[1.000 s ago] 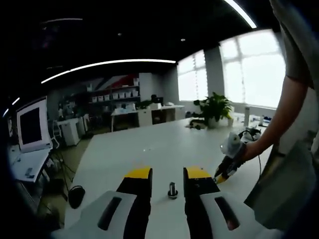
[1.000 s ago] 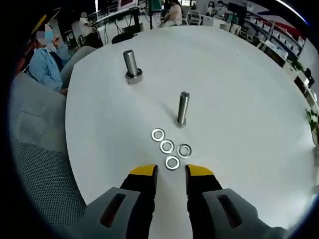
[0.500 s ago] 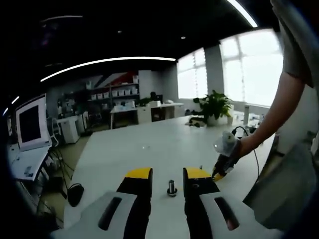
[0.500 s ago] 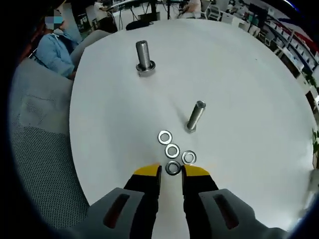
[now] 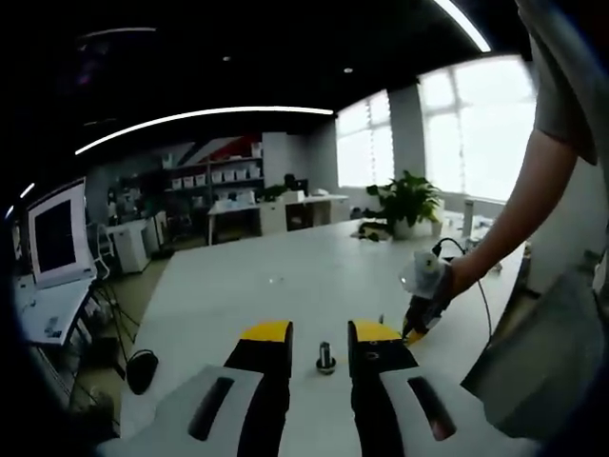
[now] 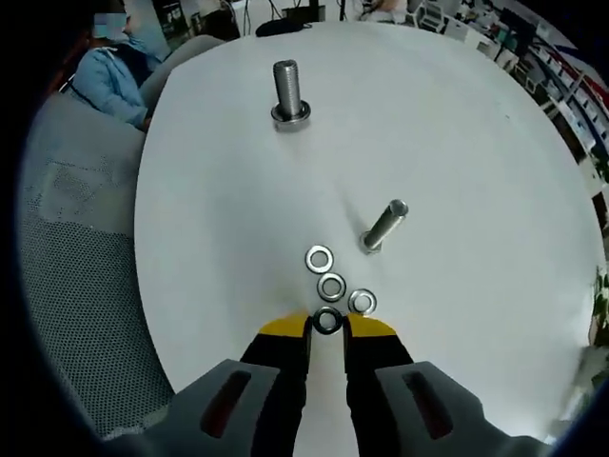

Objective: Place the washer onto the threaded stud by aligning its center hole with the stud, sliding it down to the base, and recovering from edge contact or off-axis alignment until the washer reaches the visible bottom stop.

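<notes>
In the right gripper view, several steel washers lie in a cluster on the white table [image 6: 476,143]. My right gripper [image 6: 327,326] has its yellow-tipped jaws closed against the nearest washer [image 6: 327,321], which sits flat on the table. Past the other washers [image 6: 331,287] stands a thin threaded stud [image 6: 384,227], and farther off a thicker stud [image 6: 288,88] on a nut base. My left gripper [image 5: 320,333] is open, with a short stud [image 5: 325,357] standing just beyond its jaws. From the left gripper view, the right gripper [image 5: 422,307] is down at the table in a person's hand.
A grey mesh chair [image 6: 76,248] stands at the table's left edge, with a seated person in blue [image 6: 109,71] behind it. In the left gripper view, a potted plant [image 5: 407,205] sits at the table's far end and a monitor [image 5: 57,238] stands off to the left.
The right gripper has moved in over the nearest washer and its jaws have narrowed onto it. The left gripper has hardly moved.
</notes>
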